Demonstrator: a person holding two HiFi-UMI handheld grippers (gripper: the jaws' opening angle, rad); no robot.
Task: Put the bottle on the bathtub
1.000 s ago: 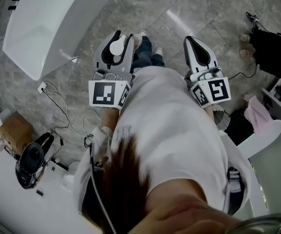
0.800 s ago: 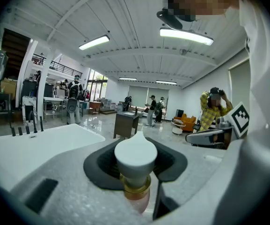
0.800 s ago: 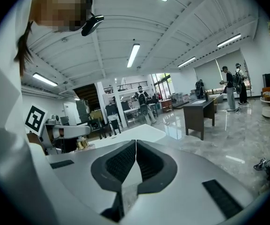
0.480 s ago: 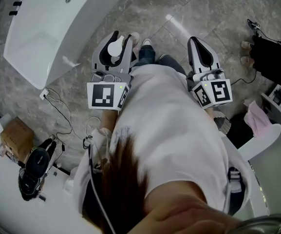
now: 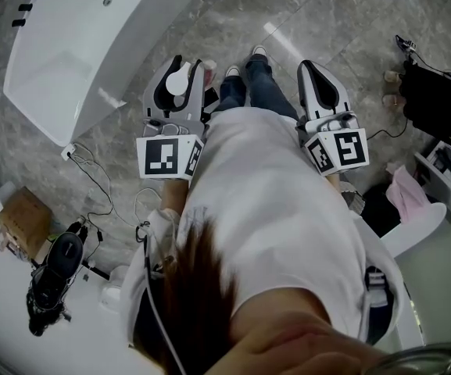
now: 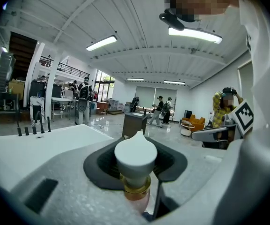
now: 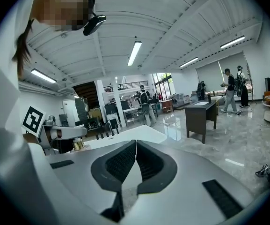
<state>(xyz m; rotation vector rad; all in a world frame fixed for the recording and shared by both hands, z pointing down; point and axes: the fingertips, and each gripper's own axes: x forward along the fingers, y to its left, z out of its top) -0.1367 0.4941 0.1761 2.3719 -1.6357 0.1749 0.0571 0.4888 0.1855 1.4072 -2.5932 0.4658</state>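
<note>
Fingers of the left gripper (image 5: 183, 70) grasp the bottle (image 6: 135, 156); the right gripper (image 7: 135, 146) is clenched empty.

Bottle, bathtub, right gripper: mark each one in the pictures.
bottle (image 6: 135, 153), left gripper view, on its white cap.
bathtub (image 5: 143, 14), head view, on its bare white surface near the edge.
right gripper (image 7: 135, 146), right gripper view, midway between its closed fingertips.

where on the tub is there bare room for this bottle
The flat white rim of the bathtub, ahead of the held bottle, is bare from its near edge to the black pegs at the far left. Crowded: the floor by the tub's corner, with cables and a cardboard box.
</note>
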